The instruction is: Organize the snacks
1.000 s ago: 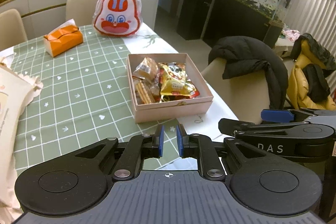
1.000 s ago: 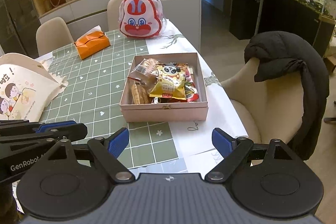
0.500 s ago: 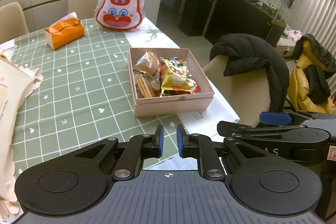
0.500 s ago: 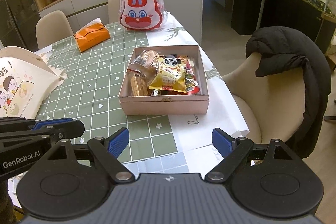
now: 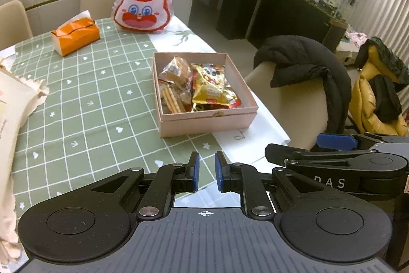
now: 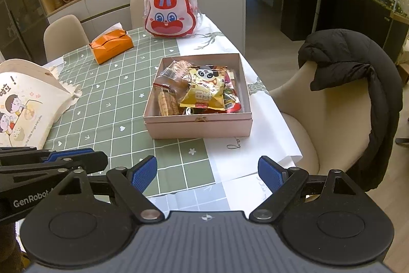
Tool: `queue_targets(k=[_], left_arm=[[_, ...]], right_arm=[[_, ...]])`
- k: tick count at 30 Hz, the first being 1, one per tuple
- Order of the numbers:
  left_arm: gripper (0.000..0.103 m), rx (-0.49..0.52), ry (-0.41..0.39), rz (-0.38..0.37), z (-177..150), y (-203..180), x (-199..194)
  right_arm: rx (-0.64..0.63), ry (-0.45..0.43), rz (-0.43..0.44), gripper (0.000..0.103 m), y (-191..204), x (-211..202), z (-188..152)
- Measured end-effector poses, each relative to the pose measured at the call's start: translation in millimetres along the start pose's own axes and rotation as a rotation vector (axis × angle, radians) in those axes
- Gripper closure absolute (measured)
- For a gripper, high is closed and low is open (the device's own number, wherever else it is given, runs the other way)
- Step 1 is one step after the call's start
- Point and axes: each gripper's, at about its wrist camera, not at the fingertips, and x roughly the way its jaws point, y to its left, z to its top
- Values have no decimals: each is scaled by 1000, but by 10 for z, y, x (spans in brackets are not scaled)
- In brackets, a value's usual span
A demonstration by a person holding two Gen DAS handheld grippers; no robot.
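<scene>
A pink box point(image 5: 208, 122) point(image 6: 199, 127) sits on the table near its right edge. It holds several snack packs, among them a yellow panda bag point(image 5: 210, 88) point(image 6: 204, 91) and a biscuit pack point(image 6: 167, 101). My left gripper point(image 5: 205, 172) hangs above the table's near edge, its jaws nearly closed with nothing between them. My right gripper point(image 6: 207, 172) is wide open and empty, in front of the box. Each gripper shows at the side of the other's view.
A red-and-white rabbit bag point(image 6: 171, 14) and an orange tissue box point(image 6: 111, 45) stand at the far side of the green checked tablecloth point(image 6: 107, 99). A printed cloth bag point(image 6: 23, 99) lies at left. A chair with a black coat point(image 6: 358, 83) stands right of the table.
Both grippers have drawn slightly back and up from the table, so the box sits a little farther away. Jaw openings are the same.
</scene>
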Motion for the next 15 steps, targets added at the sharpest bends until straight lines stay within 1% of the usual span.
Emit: queue_targets(k=[15], left_arm=[[86,2,9,-4,-14,-9,32]], right_arm=[[4,7,-1,16,-36,7,-29]])
